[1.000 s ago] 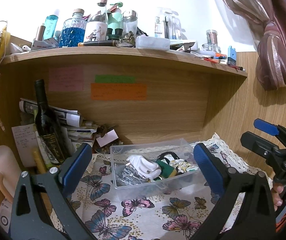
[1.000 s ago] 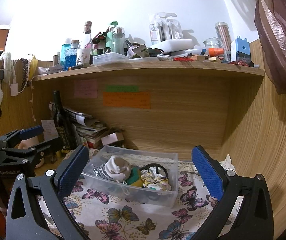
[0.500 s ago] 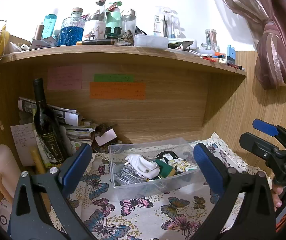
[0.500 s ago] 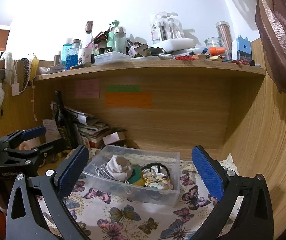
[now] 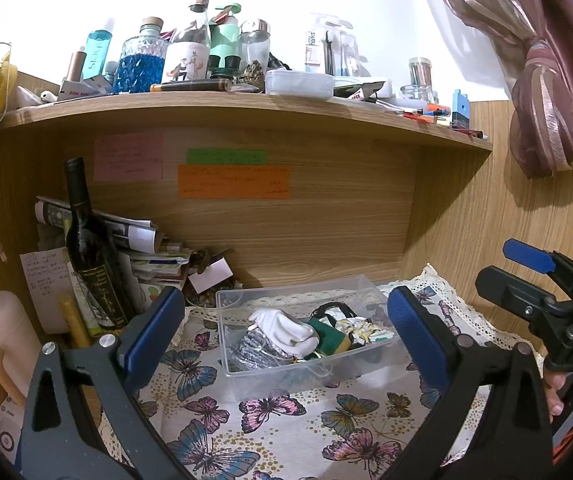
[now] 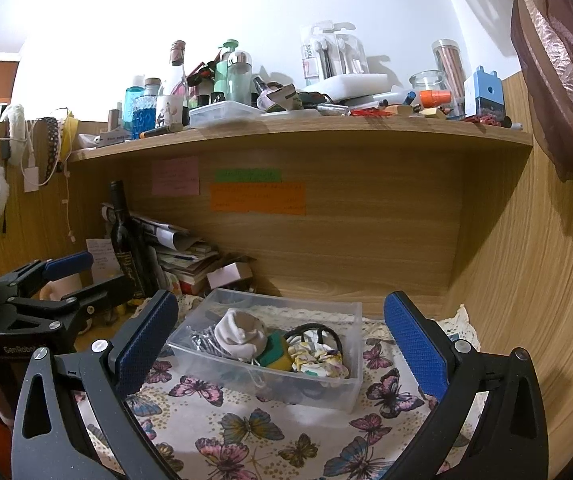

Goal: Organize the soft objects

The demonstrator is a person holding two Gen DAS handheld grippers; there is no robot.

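Your left gripper (image 5: 282, 328) and right gripper (image 6: 278, 330) both hang spread wide with nothing between their blue pads, each aimed at the clear plastic bin (image 6: 350, 380) on the butterfly cloth (image 6: 246, 432). The soft things sit inside it: a white sock (image 6: 240, 334), a green and yellow piece (image 6: 276, 354), a floral scrunchie (image 6: 316, 360), a black hair band (image 6: 312, 330). Judging from here, pinching the sock may drag the silvery bundle (image 5: 252, 346) tangled under it, and a low reach could shove the light bin toward the wine bottle (image 5: 90, 252). Legible writing: "DAS" on the right gripper's body, "GenRobot" on the left's; the sticky notes (image 5: 232, 186) are too small to read
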